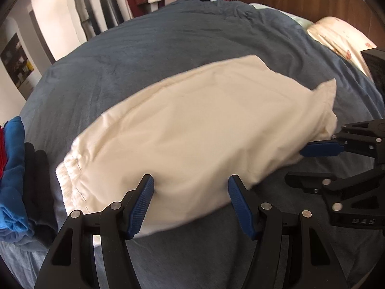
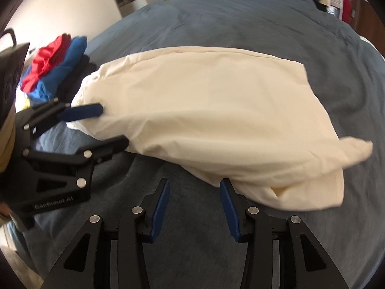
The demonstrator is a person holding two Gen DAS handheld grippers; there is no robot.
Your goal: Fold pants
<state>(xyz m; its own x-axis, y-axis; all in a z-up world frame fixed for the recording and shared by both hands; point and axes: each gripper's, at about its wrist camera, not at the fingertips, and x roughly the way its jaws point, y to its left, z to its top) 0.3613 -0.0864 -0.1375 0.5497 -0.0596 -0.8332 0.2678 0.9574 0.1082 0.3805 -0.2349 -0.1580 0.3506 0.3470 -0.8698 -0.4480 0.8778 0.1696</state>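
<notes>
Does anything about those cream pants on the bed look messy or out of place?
Mostly tidy: the cream pants lie folded lengthwise on the blue-grey bedspread. One thing stands out: at the leg end a loose corner sticks out sideways past the fold, so the edges don't line up there.

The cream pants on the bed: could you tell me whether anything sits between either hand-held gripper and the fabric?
Nothing visible does. The left hand-held gripper is open with the near edge of the pants between its fingers. The right hand-held gripper is open at the edge of the leg end, with only bare blue bedspread below.
</notes>
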